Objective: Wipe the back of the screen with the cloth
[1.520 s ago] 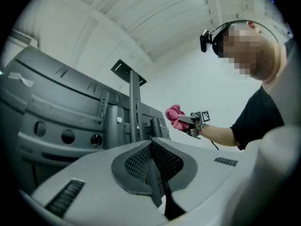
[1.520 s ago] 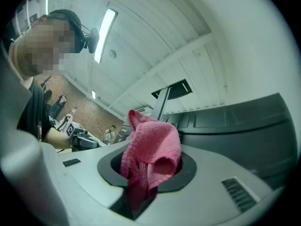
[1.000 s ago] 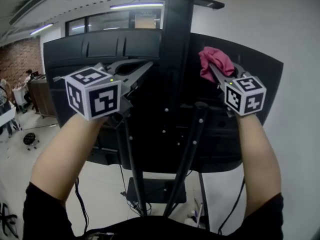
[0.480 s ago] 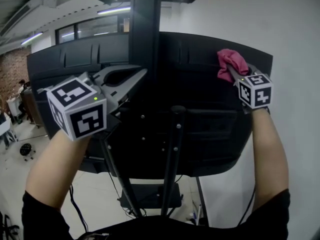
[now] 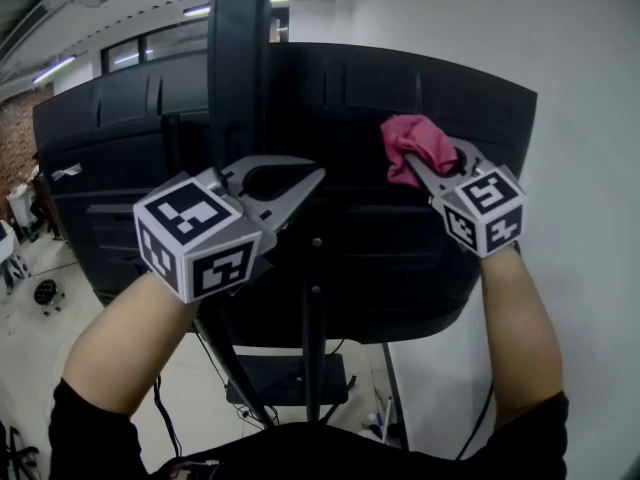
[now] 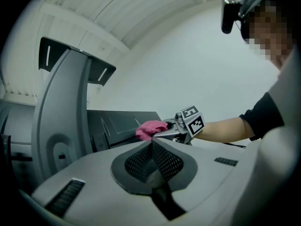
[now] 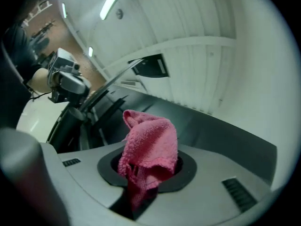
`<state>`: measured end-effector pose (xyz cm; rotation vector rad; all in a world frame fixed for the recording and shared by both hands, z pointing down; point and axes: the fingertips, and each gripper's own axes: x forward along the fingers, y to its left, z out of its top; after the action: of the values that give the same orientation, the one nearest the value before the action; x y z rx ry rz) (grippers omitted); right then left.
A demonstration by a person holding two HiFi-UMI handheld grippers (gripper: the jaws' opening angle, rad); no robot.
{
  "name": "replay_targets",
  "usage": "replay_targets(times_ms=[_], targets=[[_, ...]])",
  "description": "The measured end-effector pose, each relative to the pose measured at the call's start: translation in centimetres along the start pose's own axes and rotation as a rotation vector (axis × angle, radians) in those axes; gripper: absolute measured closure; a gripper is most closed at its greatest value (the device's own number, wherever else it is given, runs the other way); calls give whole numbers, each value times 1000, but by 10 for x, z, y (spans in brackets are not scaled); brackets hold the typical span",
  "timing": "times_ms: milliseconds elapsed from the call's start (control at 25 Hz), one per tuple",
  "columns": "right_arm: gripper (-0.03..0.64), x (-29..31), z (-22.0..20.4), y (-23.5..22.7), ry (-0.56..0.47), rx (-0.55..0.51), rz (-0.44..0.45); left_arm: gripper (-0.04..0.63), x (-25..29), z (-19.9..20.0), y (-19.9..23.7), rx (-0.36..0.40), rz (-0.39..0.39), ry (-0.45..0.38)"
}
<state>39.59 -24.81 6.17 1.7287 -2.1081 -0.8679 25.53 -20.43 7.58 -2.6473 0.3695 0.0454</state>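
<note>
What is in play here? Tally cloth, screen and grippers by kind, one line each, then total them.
Pink terry cloth: 1
Large black screen, seen from behind: 1
Grey hand-held grippers: 2, the left hand-held gripper and the right hand-held gripper
Total: 4

We see a plain white wall [image 5: 590, 118] filling the right of the head view. In the upper left, a ceiling light strip [image 5: 55, 68] glows near a row of windows [image 5: 150, 48], with a brick wall [image 5: 15, 138] at the left edge. At lower left is a pale floor [image 5: 40, 368], where a small dark wheeled object [image 5: 45, 291] stands. At bottom centre we see a dark base plate [image 5: 285, 378], and left of it a thin cable [image 5: 158, 413].
</note>
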Motion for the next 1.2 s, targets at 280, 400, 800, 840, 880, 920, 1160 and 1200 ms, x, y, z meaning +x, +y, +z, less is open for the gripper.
replay_targets(times_ms=[280, 400, 800, 840, 880, 920, 1160, 1200], targets=[[505, 56, -4, 66, 202, -151, 89, 598, -7, -9, -14, 3, -56, -4], [505, 31, -39, 22, 275, -93, 18, 598, -12, -10, -22, -2, -86, -14], [505, -93, -149, -118, 312, 131, -230, 598, 11, -25, -60, -56, -100, 5], [505, -92, -149, -96, 283, 121, -176, 598, 15, -27, -72, -65, -113, 6], [505, -89, -152, -72, 262, 121, -118, 598, 18, -30, -84, -70, -124, 7], [505, -86, -160, -48, 249, 134, -63, 598, 22, -34, -96, -67, -129, 8], [505, -57, -205, 27, 212, 193, 82, 598, 50, -71, -148, -63, -122, 32], [505, -56, -207, 26, 205, 190, 79, 598, 54, -77, -153, -82, -114, 34]])
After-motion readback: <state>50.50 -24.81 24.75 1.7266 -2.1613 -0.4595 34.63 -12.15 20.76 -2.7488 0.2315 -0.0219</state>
